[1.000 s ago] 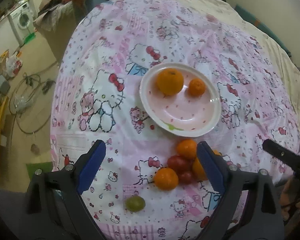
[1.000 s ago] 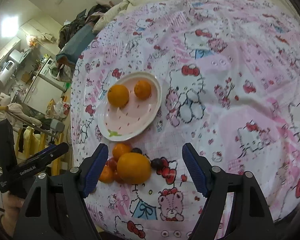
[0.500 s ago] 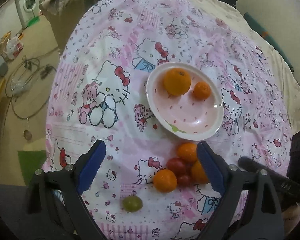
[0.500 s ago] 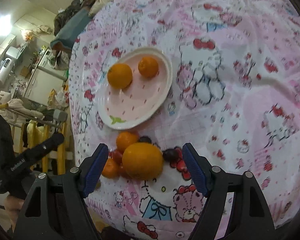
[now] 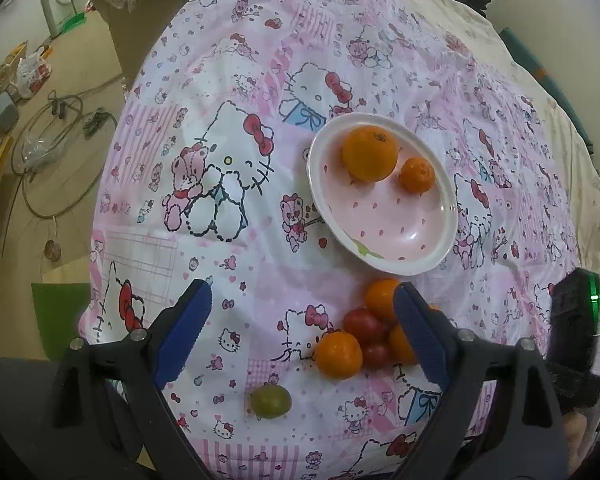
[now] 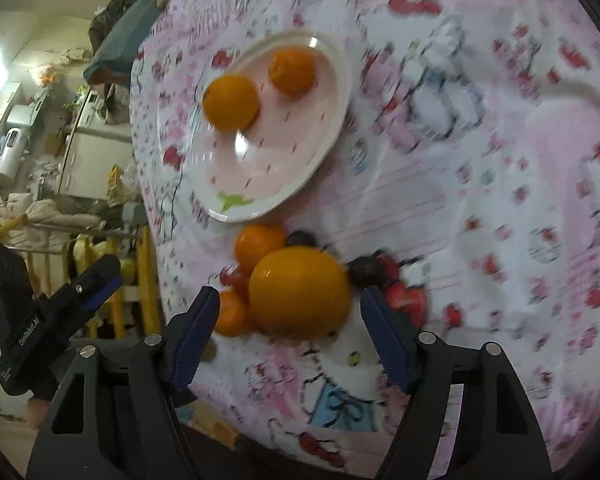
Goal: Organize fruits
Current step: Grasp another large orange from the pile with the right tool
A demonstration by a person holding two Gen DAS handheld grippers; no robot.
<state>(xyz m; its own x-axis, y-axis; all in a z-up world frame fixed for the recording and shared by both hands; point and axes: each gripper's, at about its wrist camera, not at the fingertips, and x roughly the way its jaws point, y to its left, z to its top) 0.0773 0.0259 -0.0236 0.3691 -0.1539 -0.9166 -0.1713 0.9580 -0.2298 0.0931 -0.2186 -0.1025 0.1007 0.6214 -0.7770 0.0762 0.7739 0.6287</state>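
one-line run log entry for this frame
right claw: open, at big orange | left claw: open, idle | plate: two oranges | green fruit: apart

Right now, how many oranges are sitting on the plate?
2: a big orange and a small orange beside it, both toward the plate's far side. More oranges lie off it.

We found a white-rimmed pink plate (image 5: 444, 236) tilted on the soft patterned bedcover (image 5: 228, 92), holding a large orange (image 5: 370, 153) and, just beside it, a small mandarin (image 5: 417, 175). Just below the plate's rim we saw a tight cluster: a big orange (image 6: 299, 293), mandarins (image 5: 338, 354), red cherry tomatoes (image 5: 363, 325) and dark grapes (image 6: 365, 270). A single green grape (image 5: 271, 401) lay apart, nearer the cover's edge.
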